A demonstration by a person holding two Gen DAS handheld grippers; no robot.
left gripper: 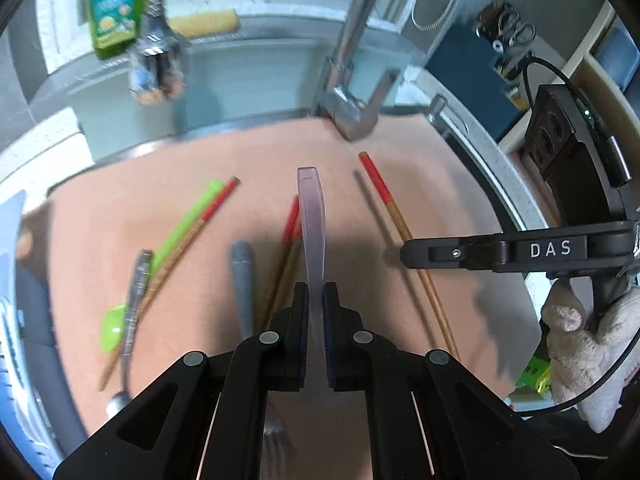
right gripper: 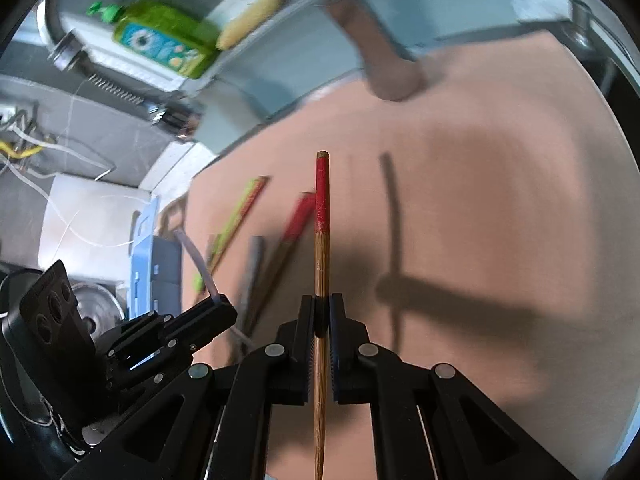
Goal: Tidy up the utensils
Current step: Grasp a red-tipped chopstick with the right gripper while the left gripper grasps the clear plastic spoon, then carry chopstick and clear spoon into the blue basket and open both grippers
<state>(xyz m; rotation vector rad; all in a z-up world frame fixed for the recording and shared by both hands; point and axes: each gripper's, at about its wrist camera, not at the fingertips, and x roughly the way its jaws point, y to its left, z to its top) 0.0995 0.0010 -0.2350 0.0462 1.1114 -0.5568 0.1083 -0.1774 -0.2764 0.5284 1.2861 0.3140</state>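
Observation:
My left gripper [left gripper: 316,292] is shut on a translucent pale purple utensil handle [left gripper: 311,208], which stands up above the orange mat [left gripper: 432,184]; its working end is hidden under the fingers. My right gripper [right gripper: 322,300] is shut on a bamboo chopstick with a red end [right gripper: 322,208], lifted off the mat [right gripper: 480,200] over its own shadow. In the left wrist view the right gripper [left gripper: 408,256] holds that chopstick [left gripper: 378,184] to the right. On the mat lie a green spoon [left gripper: 176,240], a red-ended chopstick [left gripper: 216,204], a patterned metal spoon [left gripper: 136,292], a grey handle [left gripper: 242,272] and two red-ended chopsticks [left gripper: 292,220].
A steel faucet [left gripper: 352,112] hangs over the mat's far edge. Behind it stand a green dish soap bottle [left gripper: 112,4] and a yellow sponge [left gripper: 204,22]. A blue plastic rack [right gripper: 148,248] sits left of the mat. A gloved hand [left gripper: 580,332] holds the right gripper.

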